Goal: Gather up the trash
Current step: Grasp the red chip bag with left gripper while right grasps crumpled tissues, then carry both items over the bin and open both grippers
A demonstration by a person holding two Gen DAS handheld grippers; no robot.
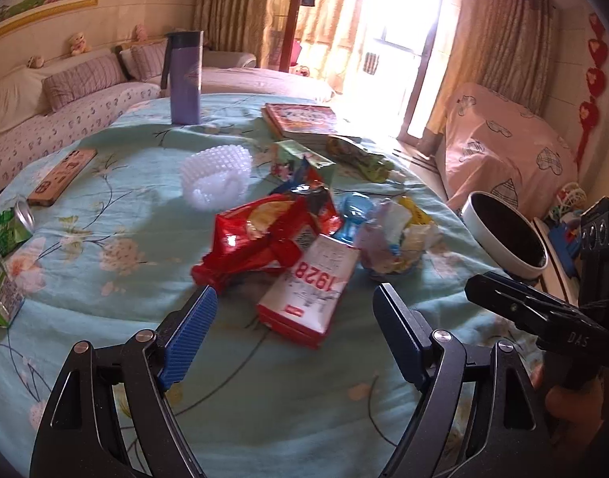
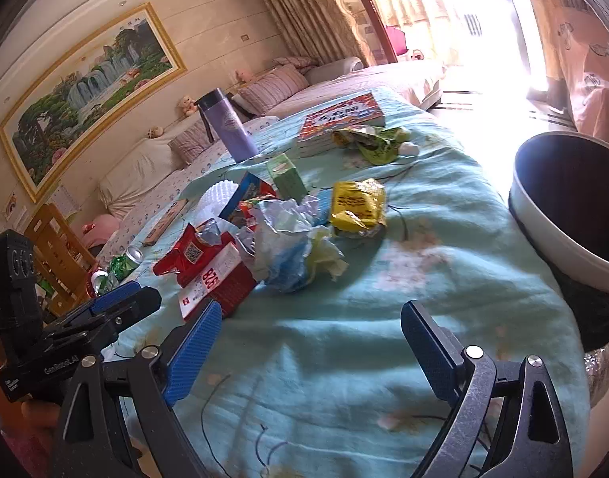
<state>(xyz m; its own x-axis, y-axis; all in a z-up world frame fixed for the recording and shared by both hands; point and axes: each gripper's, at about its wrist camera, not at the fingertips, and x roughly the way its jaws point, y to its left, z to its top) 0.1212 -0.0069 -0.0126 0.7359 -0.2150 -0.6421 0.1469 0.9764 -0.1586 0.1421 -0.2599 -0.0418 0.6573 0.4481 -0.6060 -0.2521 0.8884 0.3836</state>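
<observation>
Both wrist views tilt down, close over the table — sharing its litter pile.

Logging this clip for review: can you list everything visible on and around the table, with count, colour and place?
tablecloth: 1, light blue floral, covers table
red snack bag: 1, red, table centre
1928 box: 1, white and red, nearest the left claw
crumpled paper: 1 wad, white and blue, beside the box
yellow wrapper: 1, yellow, right of the paper
green carton: 1, green, behind the pile
white plastic tray: 1, white, left of the pile
book: 1, red cover, far side
bottle: 1, purple, upright, far edge
can: 1, green, left edge
bin: 1, white rim, dark inside, right of table
left claw: open, empty
right claw: open, empty
</observation>
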